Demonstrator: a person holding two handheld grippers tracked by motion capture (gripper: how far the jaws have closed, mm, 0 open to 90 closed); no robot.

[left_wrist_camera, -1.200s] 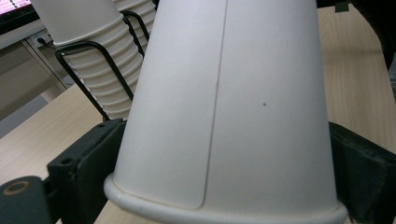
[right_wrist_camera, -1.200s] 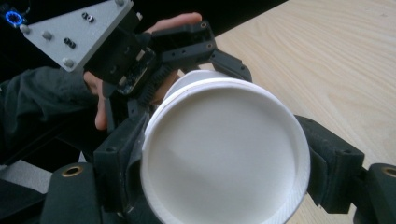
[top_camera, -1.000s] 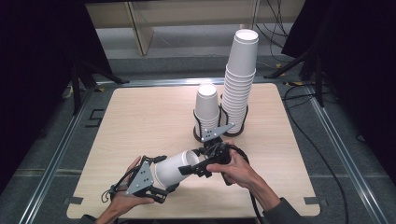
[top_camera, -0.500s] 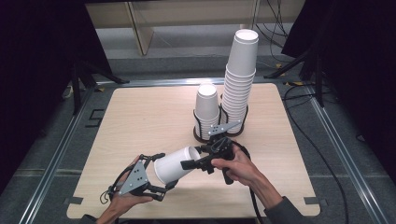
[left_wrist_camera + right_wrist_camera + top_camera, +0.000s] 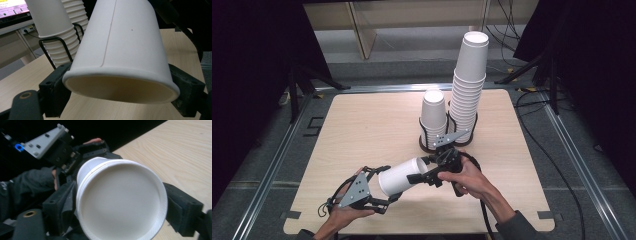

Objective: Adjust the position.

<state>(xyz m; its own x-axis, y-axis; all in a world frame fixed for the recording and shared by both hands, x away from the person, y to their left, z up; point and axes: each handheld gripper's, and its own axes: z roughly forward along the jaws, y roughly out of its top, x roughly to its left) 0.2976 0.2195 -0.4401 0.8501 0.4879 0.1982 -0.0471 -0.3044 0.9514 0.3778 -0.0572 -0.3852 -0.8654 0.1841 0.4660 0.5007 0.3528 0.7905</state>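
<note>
A: Two grippers on one cup (image 5: 398, 176), held off the table (image 5: 362, 130) on its side, just in front of the wire rack (image 5: 428, 145).

B: What changed?

A: Left gripper (image 5: 384, 196) jaws have just been closing with the cup's rim end between them. Left gripper view has the pads against the rim (image 5: 120, 86) on both sides. So the left now grips it too.

B: Right one?

A: Right gripper (image 5: 424, 172) clamps the base end; its view looks onto the cup's flat bottom (image 5: 120, 201), pads pressing each side.

B: Meaning?

A: Likely a handover or pulling nested cups apart; can't tell if one cup or several.

B: Rack contents?

A: Tall stack (image 5: 468, 90) in the rack's right ring, short stack (image 5: 433, 117) in its left ring. All upside down.
</note>
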